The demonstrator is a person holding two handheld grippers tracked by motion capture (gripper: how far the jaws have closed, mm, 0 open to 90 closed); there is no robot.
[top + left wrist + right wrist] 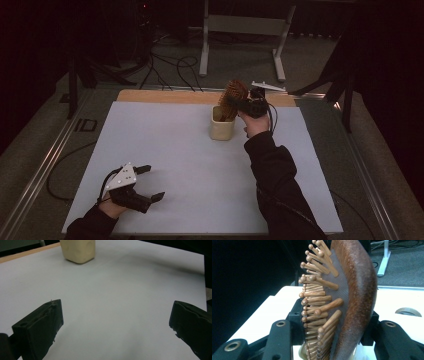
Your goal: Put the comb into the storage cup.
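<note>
Clearly the right gripper is clamped on a wooden hairbrush, its jaws tight on the brush head, holding it at the far side of the table with the handle dipping into the cream cup. The cup looks light, so a sideways nudge from the brush, or an early release with the brush leaning, could tip it over. The left gripper rests near the left edge, jaws spread wide and empty, too far off to steady the cup. Hard to judge is how deep the handle sits: in the right gripper view the bristles block the cup's rim.
</note>
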